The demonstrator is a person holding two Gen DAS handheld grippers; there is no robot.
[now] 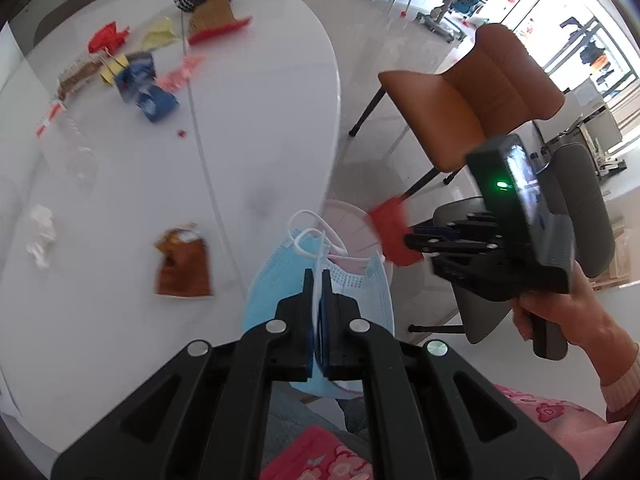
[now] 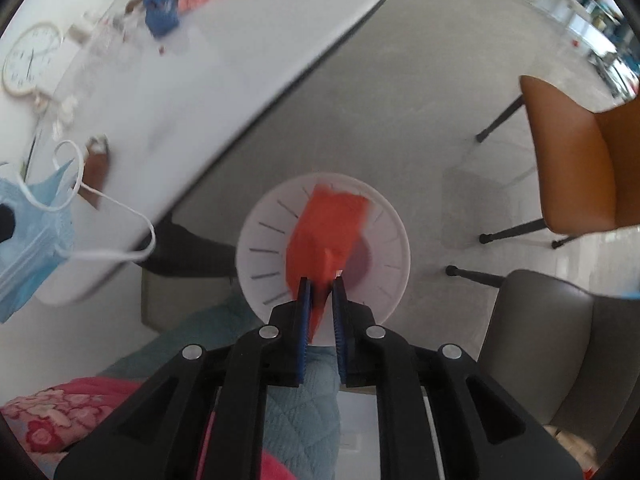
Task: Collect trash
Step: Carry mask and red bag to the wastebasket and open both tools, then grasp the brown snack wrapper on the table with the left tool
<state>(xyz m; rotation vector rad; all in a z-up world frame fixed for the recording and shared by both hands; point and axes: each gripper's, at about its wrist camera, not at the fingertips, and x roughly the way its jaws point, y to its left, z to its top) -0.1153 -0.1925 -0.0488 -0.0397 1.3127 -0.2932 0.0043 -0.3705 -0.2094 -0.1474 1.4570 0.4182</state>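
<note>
The left gripper (image 1: 318,280) is clamped tight on a blue face mask (image 1: 276,276), which hangs over the edge of the white table (image 1: 260,128). The right gripper (image 2: 320,284) points down over a white bin (image 2: 384,280) on the floor; its jaws stand narrowly apart with a red wrapper (image 2: 324,228) between them, loose rather than pinched. More scraps lie on the table: a brown wrapper (image 1: 184,264), a blue packet (image 1: 148,92), crumpled white paper (image 1: 40,236).

Pale glossy floor (image 2: 400,92), white oval table (image 1: 260,120), brown chair (image 1: 460,92), bright windows (image 1: 592,40).
</note>
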